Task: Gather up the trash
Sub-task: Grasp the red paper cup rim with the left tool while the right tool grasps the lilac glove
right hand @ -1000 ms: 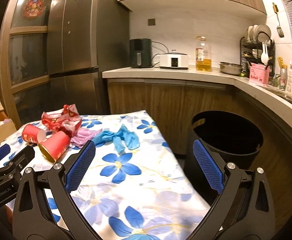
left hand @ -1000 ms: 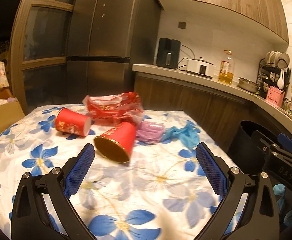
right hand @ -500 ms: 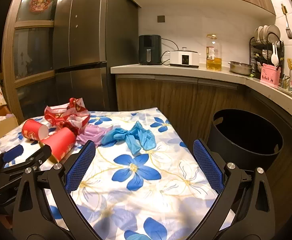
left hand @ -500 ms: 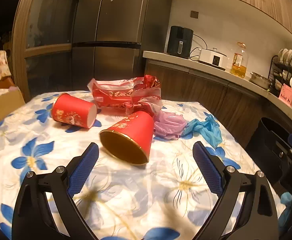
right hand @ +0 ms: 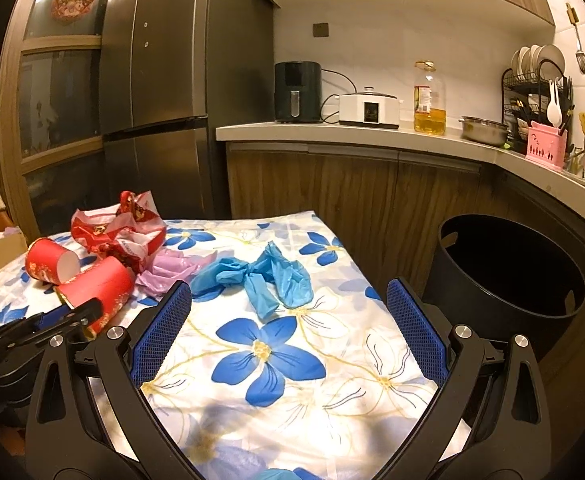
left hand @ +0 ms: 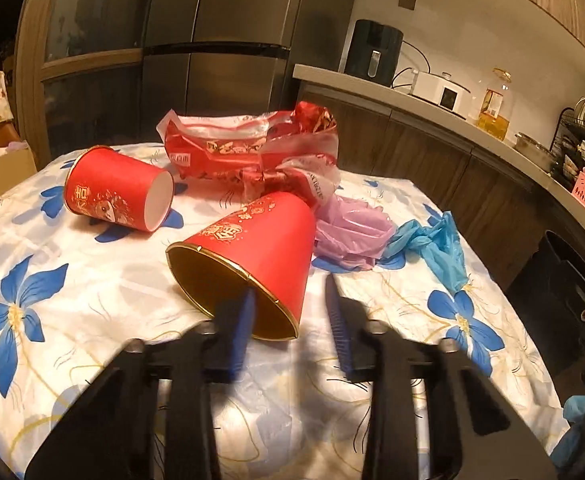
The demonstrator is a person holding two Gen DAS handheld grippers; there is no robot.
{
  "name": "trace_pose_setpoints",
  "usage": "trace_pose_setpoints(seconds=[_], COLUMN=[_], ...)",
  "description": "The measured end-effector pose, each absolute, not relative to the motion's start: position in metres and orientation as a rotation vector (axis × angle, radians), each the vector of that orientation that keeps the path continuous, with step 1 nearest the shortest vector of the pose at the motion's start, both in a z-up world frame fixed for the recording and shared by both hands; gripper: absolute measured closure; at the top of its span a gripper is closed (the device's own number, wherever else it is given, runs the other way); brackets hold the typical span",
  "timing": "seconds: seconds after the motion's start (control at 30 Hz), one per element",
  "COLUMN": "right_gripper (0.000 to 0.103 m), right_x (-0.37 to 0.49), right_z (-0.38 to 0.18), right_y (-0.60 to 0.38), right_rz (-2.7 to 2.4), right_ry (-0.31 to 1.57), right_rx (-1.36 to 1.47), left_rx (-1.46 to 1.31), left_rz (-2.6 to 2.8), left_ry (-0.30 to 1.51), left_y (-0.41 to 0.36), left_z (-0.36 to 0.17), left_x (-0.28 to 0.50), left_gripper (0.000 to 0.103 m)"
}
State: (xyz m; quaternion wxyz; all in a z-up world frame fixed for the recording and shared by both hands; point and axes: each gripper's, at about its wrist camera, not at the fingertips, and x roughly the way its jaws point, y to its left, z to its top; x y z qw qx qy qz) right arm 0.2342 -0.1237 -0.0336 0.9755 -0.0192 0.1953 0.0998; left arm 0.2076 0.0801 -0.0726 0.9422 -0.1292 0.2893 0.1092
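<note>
Just been closing the left gripper on the near red cup, lying on its side on the flowered tablecloth: 1 blue finger at the gold mouth's rim, the other outside the wall with a sliver of cloth between, so narrowed but not yet pinching. Holding the right gripper wide open and empty, just short of the blue glove. Beyond, a 2nd red cup, red wrapper, purple bag, and black bin beside the table.
</note>
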Motion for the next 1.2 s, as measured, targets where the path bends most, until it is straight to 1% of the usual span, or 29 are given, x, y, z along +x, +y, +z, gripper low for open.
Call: trace_pose_setpoints(seconds=[0.03, 0.07, 0.27, 0.33, 0.4, 0.5, 0.63, 0.7, 0.73, 0.87, 1.03, 1.13, 1.2], right_gripper=[0.006, 0.006, 0.007, 0.009, 0.014, 0.018, 0.022, 0.028, 0.029, 0.039, 0.045, 0.056, 0.068], right_x=[0.237, 0.241, 0.268, 0.278, 0.287, 0.296, 0.306, 0.309, 0.311, 0.322, 0.335, 0.34, 0.341], right_z=[-0.034, -0.036, -0.044, -0.048, -0.051, -0.052, -0.055, -0.057, -0.058, -0.061, -0.07, -0.076, -0.079], right_y=[-0.123, -0.123, -0.119, -0.116, -0.114, -0.103, -0.072, -0.056, -0.046, -0.021, -0.004, 0.003, 0.004], right_rz=[0.198, 0.194, 0.178, 0.179, 0.195, 0.243, 0.346, 0.38, 0.4, 0.438, 0.453, 0.465, 0.465], right_ry=[0.393, 0.393, 0.414, 0.436, 0.463, 0.48, 0.505, 0.514, 0.517, 0.535, 0.574, 0.605, 0.621], right_rx=[-0.041, -0.041, -0.045, -0.039, -0.016, 0.002, -0.018, -0.045, -0.069, -0.105, -0.109, -0.128, -0.135], left_rx=[-0.266, -0.27, -0.285, -0.283, -0.277, -0.269, -0.275, -0.28, -0.282, -0.288, -0.284, -0.285, -0.289], left_rz=[0.22, 0.219, 0.208, 0.206, 0.212, 0.231, 0.253, 0.262, 0.264, 0.283, 0.292, 0.295, 0.298], left_ry=[0.596, 0.601, 0.564, 0.553, 0.532, 0.502, 0.473, 0.466, 0.464, 0.454, 0.452, 0.456, 0.459], left_y=[0.081, 0.081, 0.084, 0.083, 0.083, 0.084, 0.093, 0.099, 0.101, 0.109, 0.116, 0.119, 0.121], left_z=[-0.074, -0.075, -0.071, -0.067, -0.061, -0.053, -0.044, -0.042, -0.041, -0.039, -0.036, -0.037, -0.037], left_x=[0.209, 0.209, 0.2, 0.193, 0.184, 0.173, 0.164, 0.161, 0.16, 0.154, 0.152, 0.152, 0.153], left_gripper=[0.094, 0.1, 0.101, 0.101, 0.101, 0.101, 0.101, 0.101, 0.101, 0.101, 0.101, 0.101, 0.101])
